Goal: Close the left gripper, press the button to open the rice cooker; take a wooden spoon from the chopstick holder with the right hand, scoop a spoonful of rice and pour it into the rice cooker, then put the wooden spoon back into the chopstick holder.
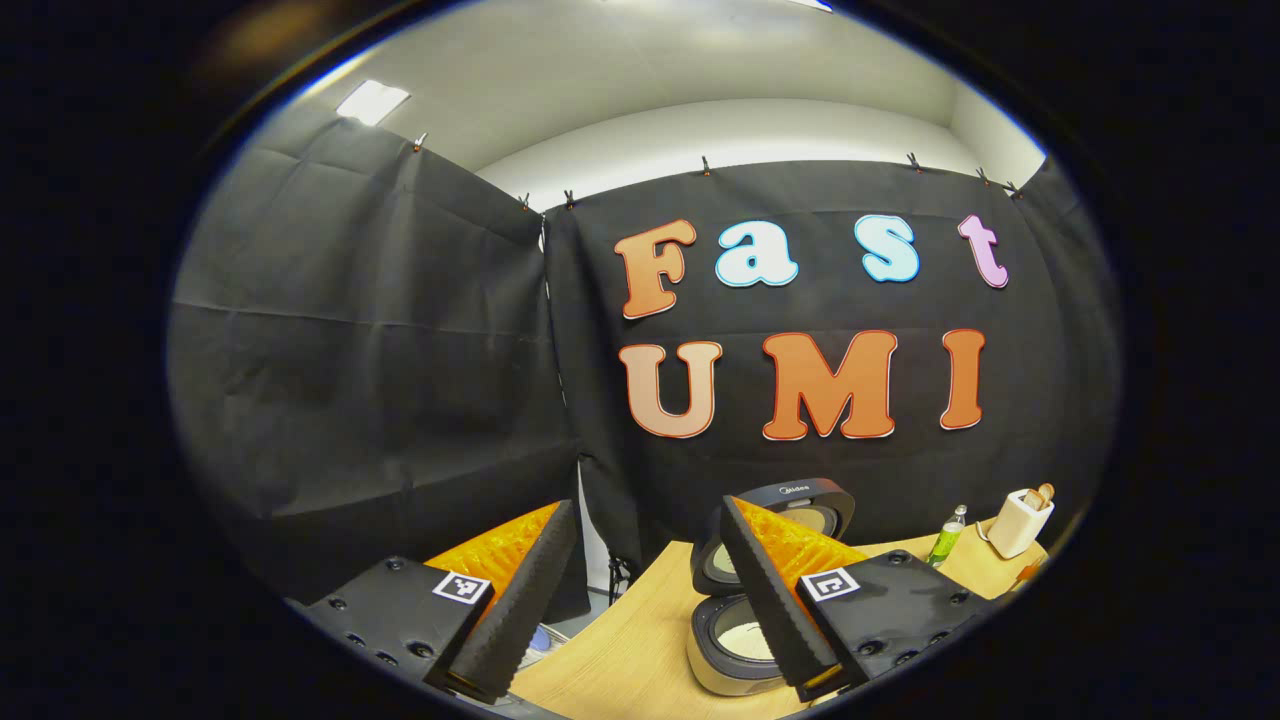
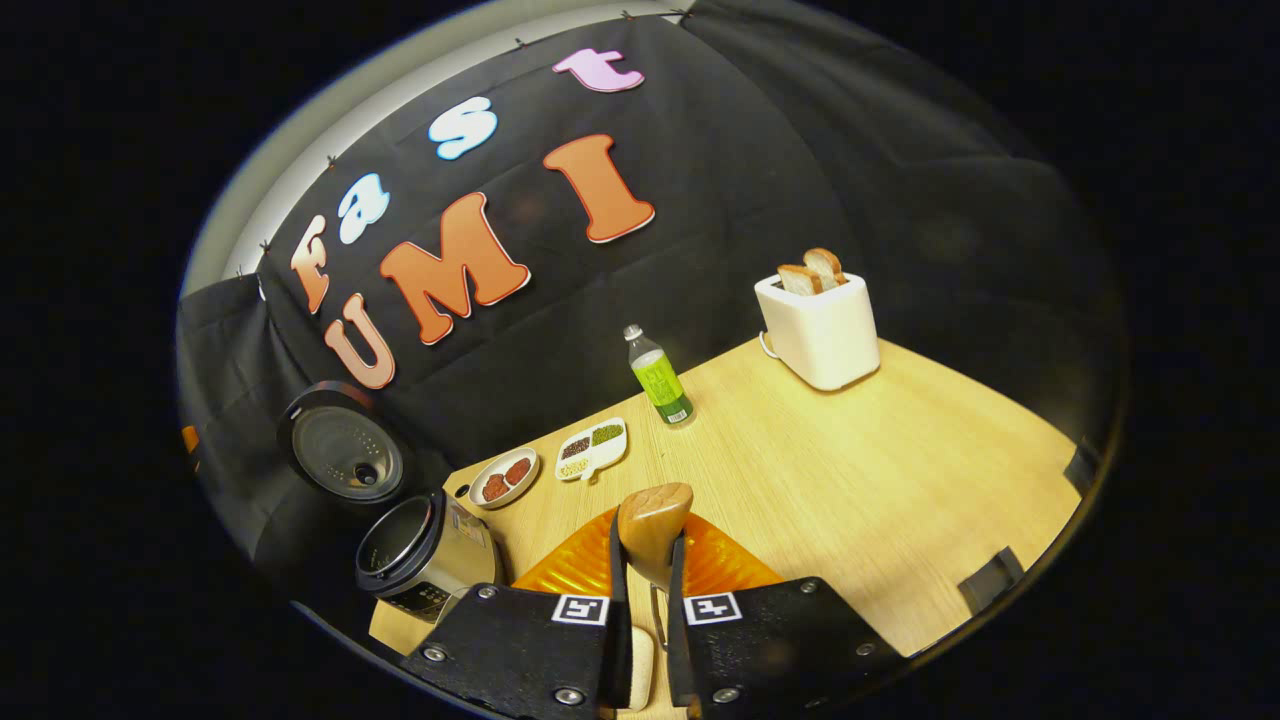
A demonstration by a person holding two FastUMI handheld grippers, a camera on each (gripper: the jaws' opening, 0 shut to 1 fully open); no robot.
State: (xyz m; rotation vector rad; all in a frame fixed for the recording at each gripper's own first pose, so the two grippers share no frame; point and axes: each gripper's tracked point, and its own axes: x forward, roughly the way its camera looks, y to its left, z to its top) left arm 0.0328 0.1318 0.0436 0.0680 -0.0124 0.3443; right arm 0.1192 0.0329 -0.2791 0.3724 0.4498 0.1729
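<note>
Right gripper view — fingers (image 2: 618,560) pinch wooden spoon (image 2: 652,530) | rice cooker (image 2: 425,555) open | left gripper (image 1: 650,590) spread

In the right gripper view the cooker (image 2: 425,550) sits lower left on the surface (image 2: 900,500), two dishes (image 2: 505,478) right of it, bottle (image 2: 660,378) at centre, toaster (image 2: 818,325) upper right.

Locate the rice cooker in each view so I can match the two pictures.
Left gripper view: rice cooker, lid up, bottom centre, beside the right finger.
Right gripper view: rice cooker, lid up, lower left on the table.
Shared landmark: the white toaster.
</note>
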